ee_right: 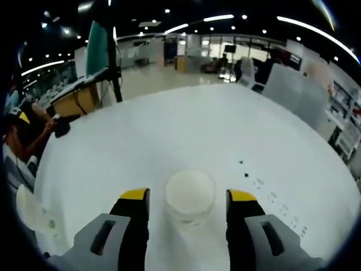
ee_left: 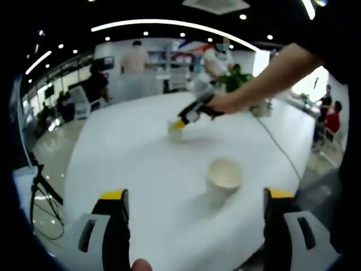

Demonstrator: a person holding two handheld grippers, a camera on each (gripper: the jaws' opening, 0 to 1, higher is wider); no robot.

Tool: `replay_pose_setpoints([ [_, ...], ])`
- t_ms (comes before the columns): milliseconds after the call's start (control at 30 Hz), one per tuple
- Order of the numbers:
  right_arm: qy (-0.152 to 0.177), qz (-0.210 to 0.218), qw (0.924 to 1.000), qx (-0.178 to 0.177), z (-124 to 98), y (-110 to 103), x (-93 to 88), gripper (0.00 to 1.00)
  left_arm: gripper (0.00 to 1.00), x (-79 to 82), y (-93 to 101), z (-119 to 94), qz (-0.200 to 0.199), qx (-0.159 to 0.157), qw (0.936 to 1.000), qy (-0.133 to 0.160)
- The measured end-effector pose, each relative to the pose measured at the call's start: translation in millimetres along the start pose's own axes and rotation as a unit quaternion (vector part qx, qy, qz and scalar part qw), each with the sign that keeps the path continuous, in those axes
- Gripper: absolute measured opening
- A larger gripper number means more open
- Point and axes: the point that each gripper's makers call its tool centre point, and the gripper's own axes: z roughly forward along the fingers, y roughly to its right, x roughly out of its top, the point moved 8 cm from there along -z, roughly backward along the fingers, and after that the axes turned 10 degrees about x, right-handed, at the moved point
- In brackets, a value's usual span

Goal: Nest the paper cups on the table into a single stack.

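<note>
Cup [ee_right: 189, 196] between spread right gripper [ee_right: 189, 204] jaws; left gripper [ee_left: 194, 204] spread, table [ee_left: 141, 164] edge near.

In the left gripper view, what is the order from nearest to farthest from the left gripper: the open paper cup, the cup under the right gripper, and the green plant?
1. The open paper cup, just ahead of the left gripper, toward its right jaw.
2. The cup under the right gripper, farther out near the table's middle.
3. The green plant, beyond the table's far edge.
</note>
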Motion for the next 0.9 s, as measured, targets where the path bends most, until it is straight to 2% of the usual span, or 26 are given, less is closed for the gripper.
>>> replay_pose_setpoints([
  [67,-0.004,-0.004,1.0,-0.002,-2.2,-6.4,1.5,0.46,0.98,-2.7,1.3,-0.3,0.001,-0.004,1.0,-0.006],
  [200,-0.011,-0.007,0.9999,0.0,-0.2,-1.9,-0.7,0.41,0.98,-5.0,1.8,-1.3,0.005,-0.005,0.9999,-0.01],
  [267,-0.013,-0.005,0.9999,0.005,1.1,-2.5,-1.3,0.35,0.98,-6.4,0.5,-1.5,0.002,-0.004,0.9999,-0.013],
  [467,-0.015,-0.014,0.9997,0.011,-3.8,-4.5,1.4,0.34,0.98,-7.2,-4.1,-3.1,0.0,0.002,0.9999,-0.016],
  [633,-0.003,0.001,0.9999,0.014,-11.6,3.1,2.9,0.34,0.98,-6.5,-3.3,-2.1,-0.001,0.001,0.9998,-0.018],
  [800,0.01,0.006,0.9998,0.014,-17.4,14.3,3.9,0.34,0.97,-2.1,-0.1,-1.3,0.015,-0.012,0.9996,-0.019],
  [900,0.019,0.015,0.9996,0.015,-27.3,5.3,6.1,0.34,0.97,1.3,-0.7,-2.5,0.02,-0.016,0.9995,-0.017],
])
